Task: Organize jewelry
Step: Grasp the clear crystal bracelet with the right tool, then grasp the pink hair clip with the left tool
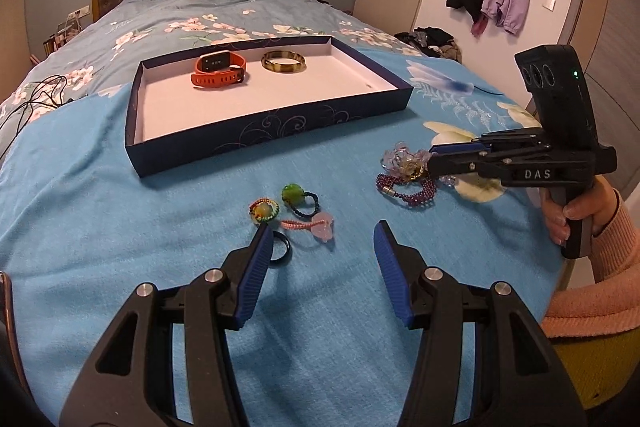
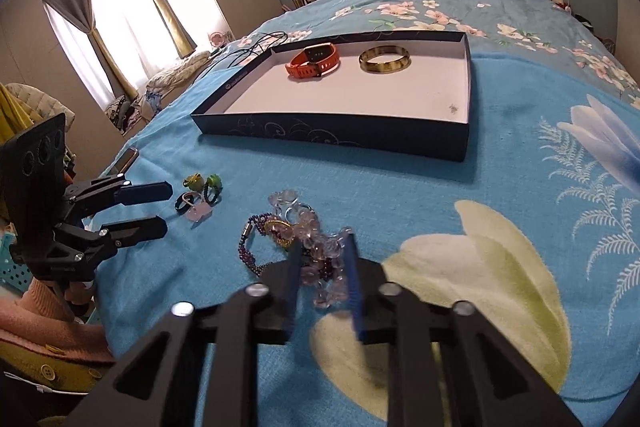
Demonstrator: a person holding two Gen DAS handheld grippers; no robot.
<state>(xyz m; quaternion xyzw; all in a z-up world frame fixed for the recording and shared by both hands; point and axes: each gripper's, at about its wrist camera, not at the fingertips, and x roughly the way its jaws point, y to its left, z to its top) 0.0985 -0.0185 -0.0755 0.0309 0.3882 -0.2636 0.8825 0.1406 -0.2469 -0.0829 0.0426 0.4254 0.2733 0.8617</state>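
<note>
- While the navy tray (image 1: 256, 137) sits farther up the bed (image 1: 100, 187) with an orange watch (image 1: 218, 71) and a tortoiseshell bangle (image 1: 284, 62) inside, the loose jewelry lies on the blue blanket nearer the person.
- Left hand-held gripper (image 1: 320, 239): jaws spread, nothing between the pads. Its left pad tip is just beside a dark ring (image 1: 282, 251); the small bead rings (image 1: 298, 203) lie just ahead of the tips, between hand-held gripper and tray.
- Right hand-held gripper (image 2: 322, 259): jaws narrowed onto the pale crystal bead bracelet (image 2: 320, 247), which sits between the blue pads in the tangle with the purple bead bracelet (image 2: 256, 247). Pads appear to press the beads; motion blur prevents certainty.
- Judgement: the right hand is nearer the bracelet pile, and the tray lies ahead and slightly left of it. The strand may drag its purple neighbour along.
</note>
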